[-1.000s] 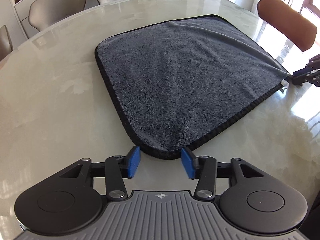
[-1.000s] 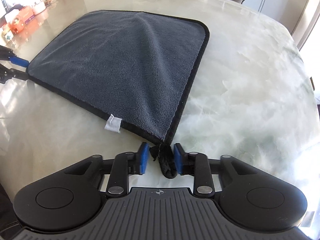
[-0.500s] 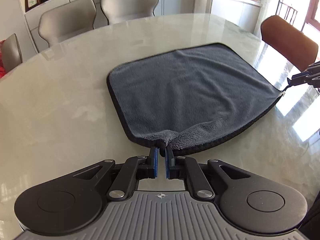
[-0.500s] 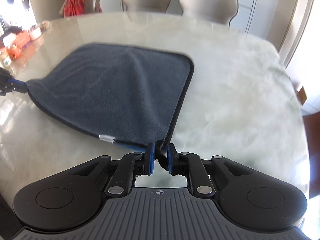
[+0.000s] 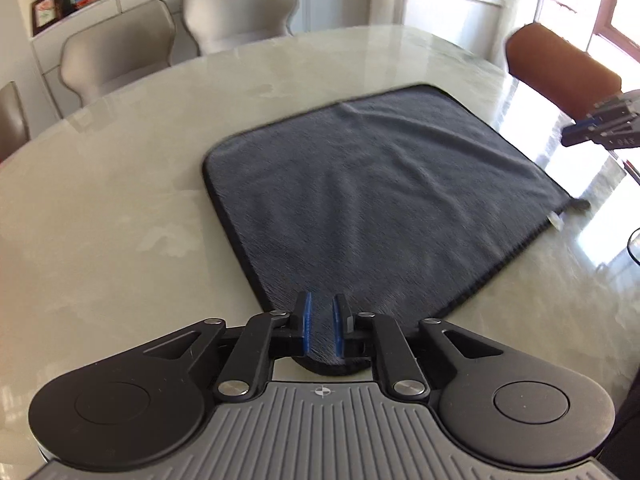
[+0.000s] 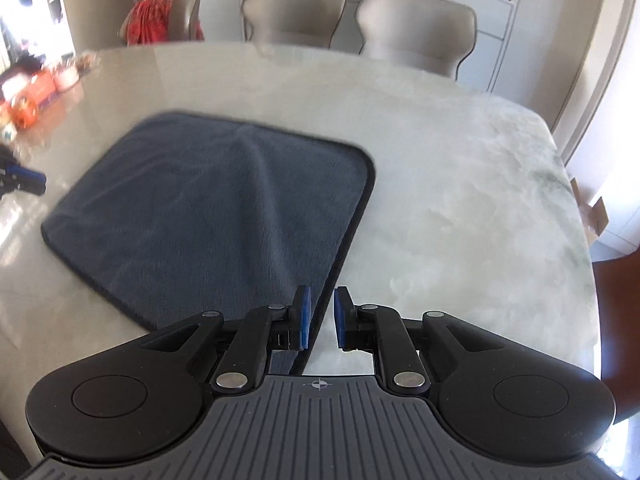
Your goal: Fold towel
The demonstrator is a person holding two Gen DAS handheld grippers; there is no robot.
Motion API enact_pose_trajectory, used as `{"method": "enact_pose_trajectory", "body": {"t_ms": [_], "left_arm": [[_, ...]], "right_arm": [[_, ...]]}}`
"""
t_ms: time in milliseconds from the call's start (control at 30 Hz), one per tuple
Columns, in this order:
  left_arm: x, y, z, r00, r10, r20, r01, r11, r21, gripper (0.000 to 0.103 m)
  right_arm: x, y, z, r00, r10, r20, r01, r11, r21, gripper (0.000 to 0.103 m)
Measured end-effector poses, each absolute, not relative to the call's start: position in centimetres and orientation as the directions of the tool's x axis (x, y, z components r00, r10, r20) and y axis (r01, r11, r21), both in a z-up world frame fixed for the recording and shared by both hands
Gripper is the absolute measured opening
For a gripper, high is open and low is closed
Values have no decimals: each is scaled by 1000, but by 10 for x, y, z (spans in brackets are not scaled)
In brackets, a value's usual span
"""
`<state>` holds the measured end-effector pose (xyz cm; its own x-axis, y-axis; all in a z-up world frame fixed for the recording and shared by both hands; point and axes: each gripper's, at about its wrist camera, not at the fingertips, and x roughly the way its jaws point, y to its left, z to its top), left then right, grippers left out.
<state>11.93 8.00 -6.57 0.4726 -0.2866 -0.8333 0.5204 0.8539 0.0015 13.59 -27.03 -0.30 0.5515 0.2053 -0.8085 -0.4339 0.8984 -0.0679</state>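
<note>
A dark grey towel with a black hem lies spread flat on the marble table; it also shows in the right wrist view. My left gripper hovers above the towel's near corner with its blue pads a little apart and nothing between them. My right gripper hovers above the opposite near corner, pads apart, empty. The right gripper shows in the left wrist view, raised off the towel corner with the white tag. The left gripper shows at the left edge of the right wrist view.
Beige chairs stand behind the table, and a brown chair at the right. Orange items sit on the table's far left in the right wrist view. A chair with red cloth stands beyond.
Both grippers had shut on the towel's near corners and lifted them; now both have opened, let go and risen, and the towel lies flat again.
</note>
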Motion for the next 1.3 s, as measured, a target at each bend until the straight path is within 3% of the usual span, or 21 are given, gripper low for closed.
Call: {"method": "enact_pose_trajectory", "body": {"t_ms": [200, 300, 433, 667, 733, 833, 933, 1033, 1300], "left_arm": [[110, 59, -81, 417, -343, -842, 609, 793, -22, 31], [110, 52, -86, 401, -368, -839, 637, 770, -33, 34], [109, 45, -95, 376, -349, -858, 664, 747, -14, 34], [112, 42, -102, 366, -343, -865, 674, 739, -7, 36], [113, 42, -102, 368, -340, -865, 673, 740, -4, 36], [112, 41, -100, 371, -343, -863, 677, 736, -1, 36], [112, 40, -97, 390, -335, -858, 681, 731, 25, 36], [112, 41, -93, 406, -336, -850, 683, 729, 38, 45], [112, 31, -95, 422, -312, -851, 711, 697, 96, 47]], "right_arm": [[110, -230, -29, 453, 237, -860, -627, 770, -118, 18], [101, -208, -39, 438, 231, -869, -700, 694, -168, 31], [94, -193, -47, 433, 215, -875, -754, 618, -221, 32], [113, -198, -49, 380, 280, -882, -710, 700, -83, 32], [120, -203, -50, 371, 308, -876, -663, 748, -18, 29], [122, -200, -48, 390, 265, -882, -653, 755, -61, 10], [123, -203, -39, 425, 287, -858, -636, 770, -57, 9], [130, -211, -28, 444, 322, -836, -600, 800, -11, 9], [153, -232, -3, 485, 392, -782, -512, 852, 110, 9]]}}
